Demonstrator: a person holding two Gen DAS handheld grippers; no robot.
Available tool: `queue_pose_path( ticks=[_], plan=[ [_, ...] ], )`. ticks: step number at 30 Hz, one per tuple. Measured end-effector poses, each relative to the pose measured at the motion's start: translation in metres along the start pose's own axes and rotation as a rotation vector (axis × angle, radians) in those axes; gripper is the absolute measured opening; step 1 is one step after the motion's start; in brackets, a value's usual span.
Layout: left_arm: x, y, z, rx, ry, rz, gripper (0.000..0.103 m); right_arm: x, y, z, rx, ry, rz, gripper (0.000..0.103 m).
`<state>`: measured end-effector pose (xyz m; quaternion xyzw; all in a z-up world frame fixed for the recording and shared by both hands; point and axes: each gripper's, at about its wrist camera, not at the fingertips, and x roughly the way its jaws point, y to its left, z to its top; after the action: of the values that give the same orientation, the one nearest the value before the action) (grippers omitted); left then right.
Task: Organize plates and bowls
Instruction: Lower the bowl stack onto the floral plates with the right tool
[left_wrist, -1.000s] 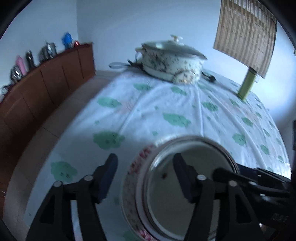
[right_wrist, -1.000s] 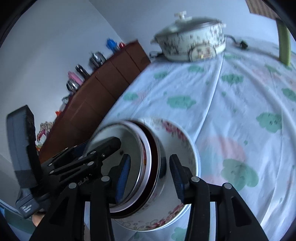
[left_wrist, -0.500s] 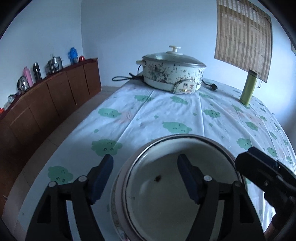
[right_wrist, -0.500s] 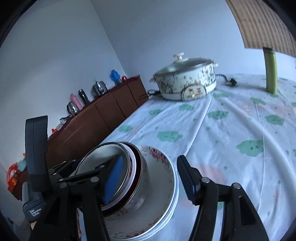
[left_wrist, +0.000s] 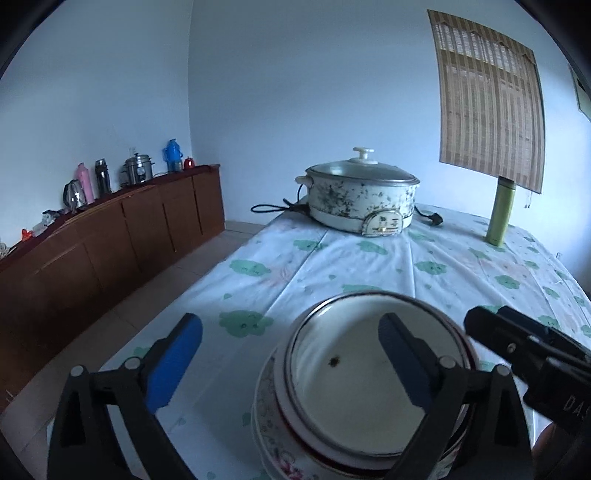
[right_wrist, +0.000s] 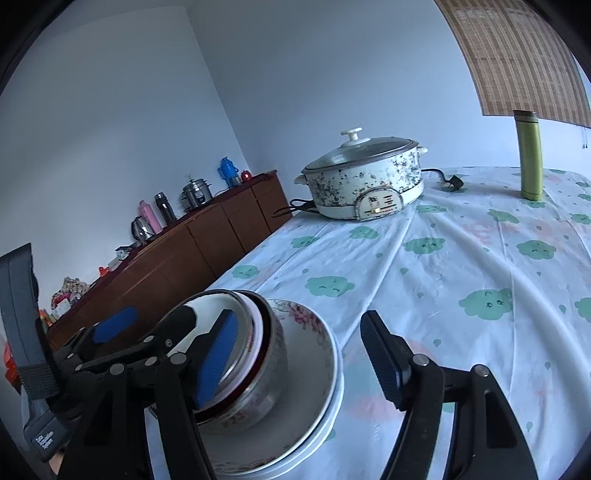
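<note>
A stack of dishes sits near the table's front edge: a white bowl (left_wrist: 343, 387) nested in a red-rimmed bowl, on floral plates (left_wrist: 266, 424). My left gripper (left_wrist: 288, 363) straddles the stack's left rim, one pad over the bowl's inside, the other out over the cloth. Its jaws are opening and neither pad presses. My right gripper (right_wrist: 301, 363) straddles the right wall of the nested bowls (right_wrist: 269, 369), with one pad at the rim and the other clear of the plate (right_wrist: 314, 354). Those jaws are opening too and hold nothing. The left gripper's fingers (right_wrist: 114, 326) show at the far rim.
A speckled electric pot (left_wrist: 362, 199) with a lid and loose cord stands at the table's far end. A green flask (left_wrist: 500, 210) is to its right. A brown sideboard (left_wrist: 110, 243) with flasks and kettles runs along the left wall.
Both grippers' jaws have spread wider and come off the bowl walls. Both views have tipped up and drawn back a little from the stack, which stays on the table.
</note>
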<state>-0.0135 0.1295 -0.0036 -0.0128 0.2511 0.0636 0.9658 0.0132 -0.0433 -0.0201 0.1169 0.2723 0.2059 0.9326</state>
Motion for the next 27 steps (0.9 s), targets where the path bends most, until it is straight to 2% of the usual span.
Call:
queue_pose_path(
  ticks=[4, 13, 18, 20, 27],
  plan=[
    [0.004, 0.003, -0.004, -0.018, 0.019, 0.011, 0.098, 0.000, -0.004, -0.001, 0.006, -0.008, -0.014, 0.071],
    [-0.004, 0.002, -0.010, -0.017, 0.009, 0.031, 0.098, -0.009, -0.003, -0.002, -0.037, -0.064, -0.045, 0.072],
    [-0.013, 0.001, -0.012, -0.014, -0.033, 0.058, 0.098, -0.018, 0.002, -0.004, -0.084, -0.130, -0.072, 0.075],
    [-0.015, 0.001, -0.013, -0.008, -0.050, 0.075, 0.099, -0.023, 0.005, -0.005, -0.108, -0.161, -0.088, 0.080],
    [-0.023, 0.005, -0.018, -0.026, -0.092, 0.113, 0.103, -0.036, 0.014, -0.009, -0.179, -0.237, -0.094, 0.081]
  ],
)
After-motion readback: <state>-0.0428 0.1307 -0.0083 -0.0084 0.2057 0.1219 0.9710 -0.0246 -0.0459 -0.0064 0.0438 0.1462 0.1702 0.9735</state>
